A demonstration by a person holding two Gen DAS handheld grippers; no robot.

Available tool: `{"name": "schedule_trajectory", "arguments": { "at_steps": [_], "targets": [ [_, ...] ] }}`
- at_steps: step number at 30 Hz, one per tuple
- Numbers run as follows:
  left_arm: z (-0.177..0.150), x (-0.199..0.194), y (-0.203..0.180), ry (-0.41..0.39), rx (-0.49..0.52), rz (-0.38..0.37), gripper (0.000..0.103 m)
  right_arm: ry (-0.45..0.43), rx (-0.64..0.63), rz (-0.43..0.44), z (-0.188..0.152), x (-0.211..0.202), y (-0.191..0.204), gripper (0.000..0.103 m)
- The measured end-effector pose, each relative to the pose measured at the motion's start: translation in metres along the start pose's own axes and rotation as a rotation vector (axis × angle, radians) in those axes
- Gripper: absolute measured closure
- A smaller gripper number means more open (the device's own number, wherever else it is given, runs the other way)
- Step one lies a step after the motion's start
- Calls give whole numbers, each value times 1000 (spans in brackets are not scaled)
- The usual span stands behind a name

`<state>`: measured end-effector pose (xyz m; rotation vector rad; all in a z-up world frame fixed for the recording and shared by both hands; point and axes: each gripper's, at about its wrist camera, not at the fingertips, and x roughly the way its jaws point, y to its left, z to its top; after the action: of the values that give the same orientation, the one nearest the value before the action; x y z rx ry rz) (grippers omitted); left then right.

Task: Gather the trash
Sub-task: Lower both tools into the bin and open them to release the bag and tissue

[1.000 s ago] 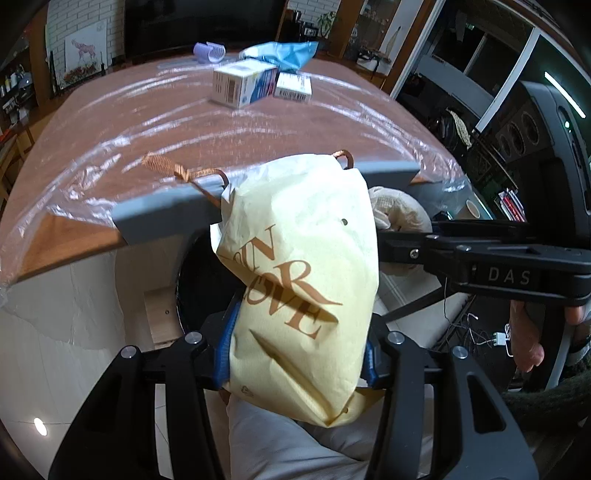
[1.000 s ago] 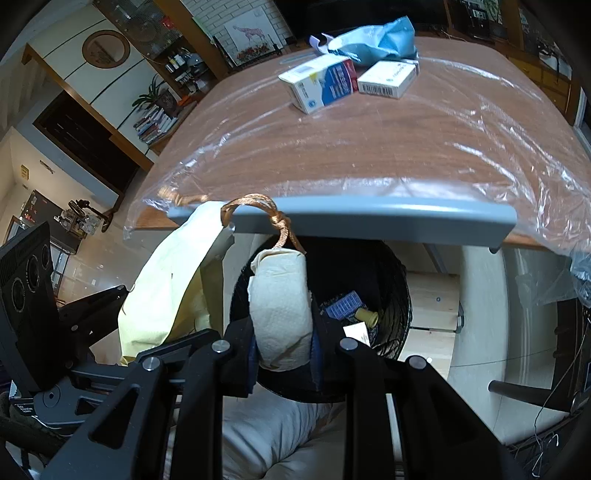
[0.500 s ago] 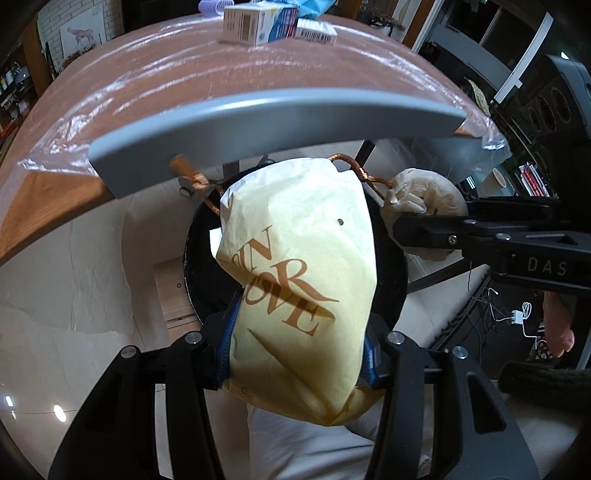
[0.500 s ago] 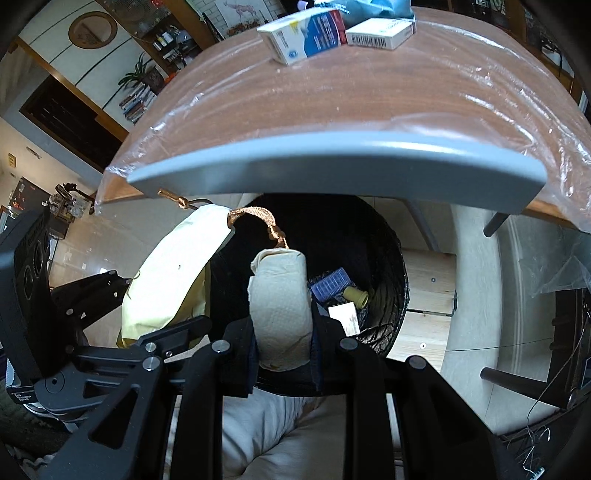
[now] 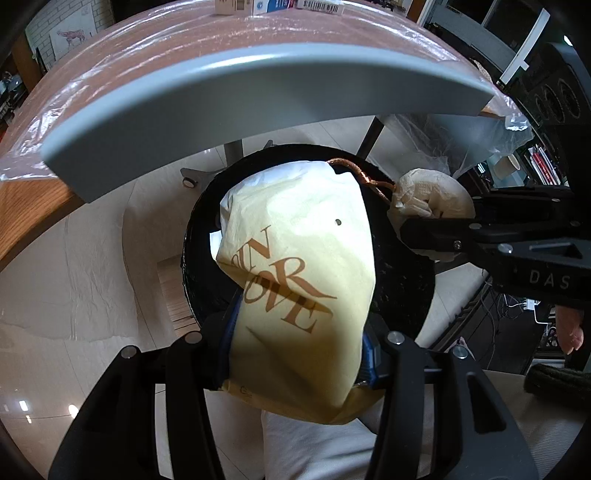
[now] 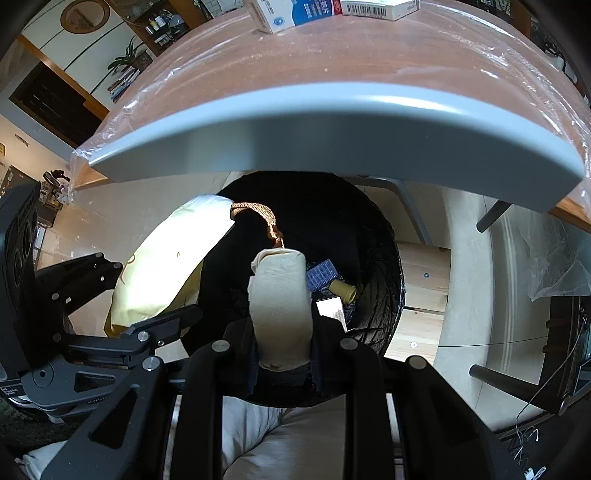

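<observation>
Above the black mesh bin [image 6: 380, 266], which stands on the pale floor under the near edge of the wooden table [image 6: 369, 48], both grippers point steeply down. Over the bin's left half, the left gripper [image 5: 295, 343] clamps a pale yellow paper bag [image 5: 303, 266] with brown lettering; its copper cord handle [image 5: 354, 173] arcs toward the bin's far rim. Over the bin's middle, the right gripper [image 6: 282, 336] is closed tight on a crumpled beige paper wad [image 6: 279, 306]. Inside the bin lie a blue packet [image 6: 323, 273], a small tan cap-like piece [image 6: 343, 290] and a white slip [image 6: 332, 308]. On the table, well beyond the bin, two small cartons [image 6: 291, 13] sit on clear plastic sheeting [image 6: 332, 62].
</observation>
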<state>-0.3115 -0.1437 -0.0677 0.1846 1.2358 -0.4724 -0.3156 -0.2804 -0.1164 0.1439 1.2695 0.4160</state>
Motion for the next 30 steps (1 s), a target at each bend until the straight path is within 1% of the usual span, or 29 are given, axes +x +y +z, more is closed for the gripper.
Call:
{"name": "schedule_trajectory", "arguments": {
  "at_steps": [5,17,30],
  "targets": [
    [4,10,5,22,4,11,51,1,-13,-9,0,5,0,81],
    [0,24,13,52,0,31,51,4,-17,-15,3,17,-4,81],
    [2,39,8,78,15,46,51,23,-17,-31,5,24,2,80]
  ]
}}
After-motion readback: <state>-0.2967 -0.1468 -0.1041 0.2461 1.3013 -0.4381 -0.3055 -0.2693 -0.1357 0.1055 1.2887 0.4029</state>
